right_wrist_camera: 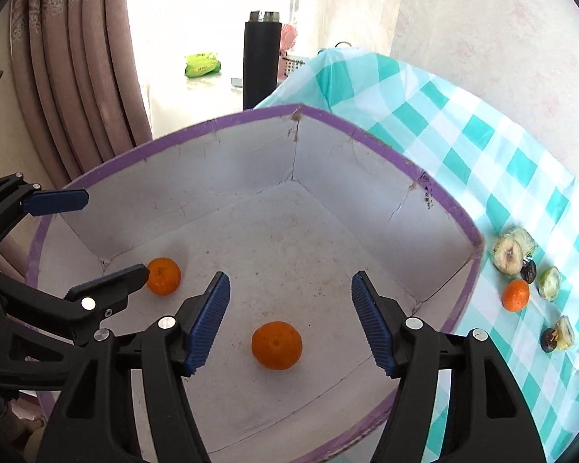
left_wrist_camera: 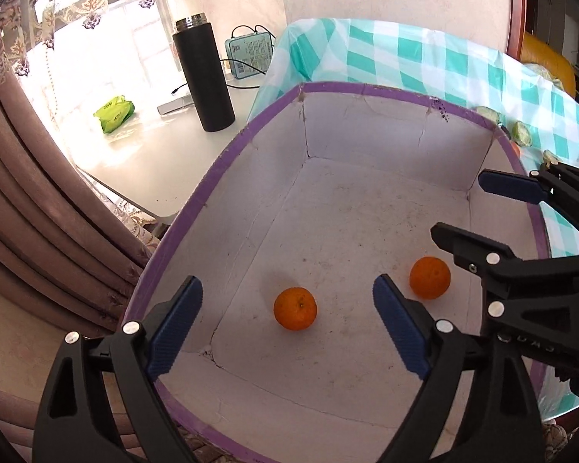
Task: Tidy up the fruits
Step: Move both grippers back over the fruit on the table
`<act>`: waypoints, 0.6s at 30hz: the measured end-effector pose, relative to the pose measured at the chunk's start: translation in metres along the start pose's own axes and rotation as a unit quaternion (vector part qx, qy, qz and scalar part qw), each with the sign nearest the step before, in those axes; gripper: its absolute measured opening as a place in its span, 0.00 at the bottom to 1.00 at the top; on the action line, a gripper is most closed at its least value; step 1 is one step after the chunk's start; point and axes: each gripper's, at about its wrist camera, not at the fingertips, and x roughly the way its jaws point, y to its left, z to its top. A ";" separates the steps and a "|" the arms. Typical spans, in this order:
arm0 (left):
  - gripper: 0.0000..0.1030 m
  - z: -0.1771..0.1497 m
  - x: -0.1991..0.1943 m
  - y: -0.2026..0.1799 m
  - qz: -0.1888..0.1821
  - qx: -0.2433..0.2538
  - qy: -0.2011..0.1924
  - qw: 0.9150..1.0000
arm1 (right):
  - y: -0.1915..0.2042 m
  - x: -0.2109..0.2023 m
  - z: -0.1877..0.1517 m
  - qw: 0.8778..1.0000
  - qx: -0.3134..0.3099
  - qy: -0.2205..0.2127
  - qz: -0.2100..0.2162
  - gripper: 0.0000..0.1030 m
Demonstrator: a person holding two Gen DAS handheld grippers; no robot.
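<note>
The left gripper (left_wrist_camera: 287,310) hung over the purple-rimmed box (left_wrist_camera: 227,154), its blue pads spread wide with nothing pinched; one orange (left_wrist_camera: 295,308) lay on the box floor below the gap. The right gripper (right_wrist_camera: 290,318) was likewise spread and empty above a second orange (right_wrist_camera: 276,345). On the checked cloth (right_wrist_camera: 463,135) over the bench beside the box lay a third orange (right_wrist_camera: 515,294) among what looked like cut fruit pieces (right_wrist_camera: 508,256).
</note>
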 end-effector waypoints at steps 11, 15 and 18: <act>0.99 0.029 -0.072 -0.095 -0.040 0.046 -0.143 0.988 | -0.123 -0.095 -0.070 0.972 0.128 -0.183 -0.071 0.84; 0.99 0.024 -0.080 -0.164 -0.124 0.092 -0.169 0.973 | -0.187 -0.086 -0.131 0.961 0.225 -0.123 -0.107 0.84; 0.99 0.014 -0.064 -0.226 -0.192 0.143 -0.153 0.959 | -0.227 -0.073 -0.178 0.943 0.289 -0.071 -0.146 0.84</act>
